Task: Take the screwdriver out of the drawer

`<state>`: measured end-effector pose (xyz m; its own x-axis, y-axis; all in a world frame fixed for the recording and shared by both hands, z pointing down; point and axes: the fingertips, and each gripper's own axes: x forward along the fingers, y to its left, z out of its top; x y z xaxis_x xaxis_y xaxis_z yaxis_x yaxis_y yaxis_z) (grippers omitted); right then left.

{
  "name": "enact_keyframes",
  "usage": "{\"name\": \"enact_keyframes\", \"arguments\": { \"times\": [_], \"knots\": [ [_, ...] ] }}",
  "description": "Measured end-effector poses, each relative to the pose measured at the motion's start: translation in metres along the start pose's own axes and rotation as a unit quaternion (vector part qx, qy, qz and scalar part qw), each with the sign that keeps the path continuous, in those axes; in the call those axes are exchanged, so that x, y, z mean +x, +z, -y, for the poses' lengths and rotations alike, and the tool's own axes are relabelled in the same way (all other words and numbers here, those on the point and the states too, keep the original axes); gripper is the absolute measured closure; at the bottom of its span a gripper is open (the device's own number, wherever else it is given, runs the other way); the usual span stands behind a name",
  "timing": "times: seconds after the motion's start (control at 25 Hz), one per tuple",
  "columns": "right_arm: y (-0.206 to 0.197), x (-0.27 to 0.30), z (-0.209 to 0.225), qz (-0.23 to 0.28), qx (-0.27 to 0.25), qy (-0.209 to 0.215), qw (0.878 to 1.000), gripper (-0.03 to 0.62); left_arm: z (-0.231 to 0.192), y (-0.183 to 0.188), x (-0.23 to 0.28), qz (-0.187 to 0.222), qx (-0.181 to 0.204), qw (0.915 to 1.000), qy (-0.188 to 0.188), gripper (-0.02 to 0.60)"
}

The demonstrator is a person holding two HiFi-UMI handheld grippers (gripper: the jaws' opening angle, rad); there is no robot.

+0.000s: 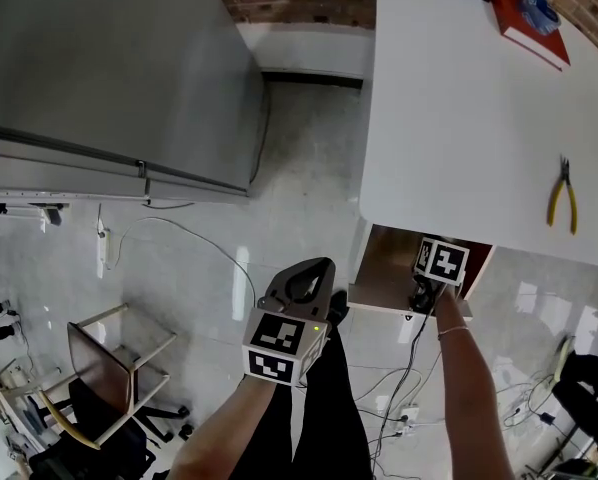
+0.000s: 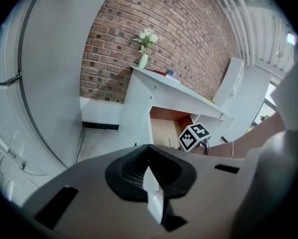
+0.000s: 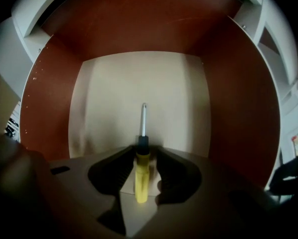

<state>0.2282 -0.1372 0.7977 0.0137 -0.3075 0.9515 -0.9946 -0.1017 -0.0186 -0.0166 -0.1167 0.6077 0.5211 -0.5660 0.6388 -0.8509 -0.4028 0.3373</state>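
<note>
White desk (image 1: 459, 118) fills upper right of head view; grey cabinet (image 1: 99, 68) upper left. Open drawer (image 1: 384, 268) sticks out under the desk edge, centre right: red-brown walls, pale floor. Left gripper (image 1: 301, 286) at lower centre, well apart from the drawer, jaws pressed together in left gripper view (image 2: 151, 178). Right gripper (image 1: 424, 293) reaches into the drawer; in right gripper view its jaws (image 3: 141, 176) clamp the yellow handle of the screwdriver (image 3: 141, 168), metal shaft pointing at the drawer's back wall, tool inside the drawer. Yellow-handled pliers (image 1: 562, 196) on the desk, right edge.
</note>
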Motion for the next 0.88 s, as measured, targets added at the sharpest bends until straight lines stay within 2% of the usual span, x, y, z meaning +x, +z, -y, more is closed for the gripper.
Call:
{"name": "enact_keyframes", "arguments": {
  "times": [0.32, 0.68, 0.88],
  "knots": [
    [0.0003, 0.0006, -0.0002, -0.002, -0.008, -0.01, 1.0, 0.462, 0.0033, -0.0025, 0.0019, -0.002, 0.002, 1.0, 0.001, 0.589],
    [-0.0001, 0.0005, -0.0049, 0.0, 0.009, -0.01, 1.0, 0.512, 0.0012, -0.0012, 0.0021, -0.002, 0.0, 1.0, 0.001, 0.589],
    [-0.0003, -0.0001, -0.0054, 0.001, 0.01, -0.007, 1.0, 0.516, -0.0011, -0.0008, 0.0007, 0.0, -0.002, 1.0, 0.001, 0.588]
  ]
}}
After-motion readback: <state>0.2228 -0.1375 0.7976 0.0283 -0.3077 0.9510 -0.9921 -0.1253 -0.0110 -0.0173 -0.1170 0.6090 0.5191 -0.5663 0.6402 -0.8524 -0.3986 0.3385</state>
